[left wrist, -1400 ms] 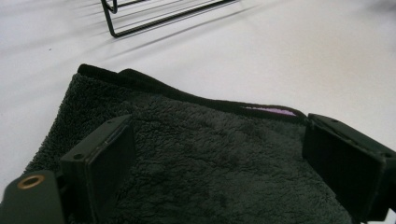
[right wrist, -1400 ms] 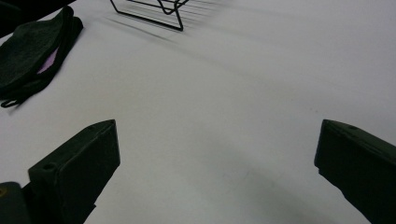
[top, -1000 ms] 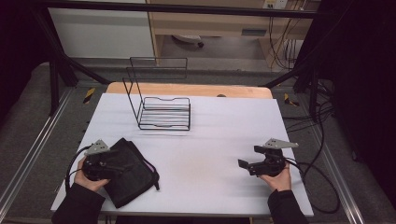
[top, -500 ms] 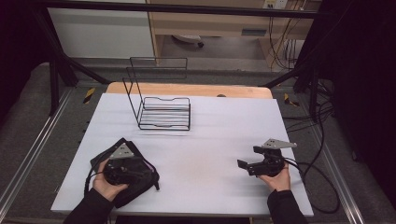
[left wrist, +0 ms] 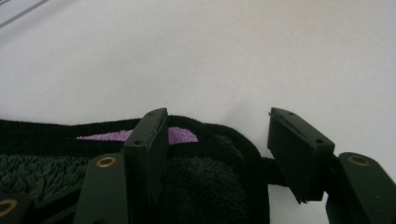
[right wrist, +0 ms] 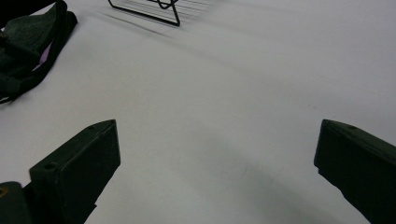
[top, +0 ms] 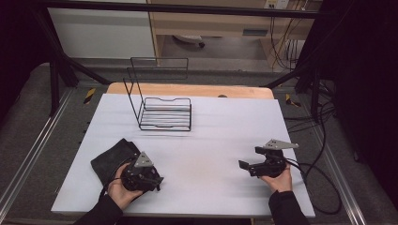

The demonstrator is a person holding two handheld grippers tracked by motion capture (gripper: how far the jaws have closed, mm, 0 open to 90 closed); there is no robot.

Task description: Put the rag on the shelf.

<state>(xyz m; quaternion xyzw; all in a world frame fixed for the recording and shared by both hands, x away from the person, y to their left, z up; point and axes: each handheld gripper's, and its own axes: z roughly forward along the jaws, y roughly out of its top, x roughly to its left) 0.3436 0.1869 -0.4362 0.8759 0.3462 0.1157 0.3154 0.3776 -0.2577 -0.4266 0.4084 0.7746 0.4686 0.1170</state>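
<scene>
A white surface point(top: 211, 140) carries everything, its far edge showing a strip of bare wood. Near the far left part of it stands a black wire rack point(top: 162, 105), upright, with a tall wire back rising at its left side; its foot also shows at the top of the right gripper view point(right wrist: 149, 9). Toward the near left corner lies a black towel point(top: 112, 157), folded and flat, with a sliver of purple lining showing along its edge in the left gripper view point(left wrist: 219, 186). The left hand-held gripper point(top: 152, 178) sits over the towel's right-hand end, held in the person's left hand point(top: 119, 192); its jaws are spread apart, one jaw lying over the terry cloth and the other off the towel's rounded corner above bare white, so the corner sits between them without being pinched point(left wrist: 219, 140). The right hand-held gripper point(top: 248, 167), near the near right corner and well apart from the towel, has its jaws spread wide over bare surface, holding nothing point(right wrist: 217, 158).
</scene>
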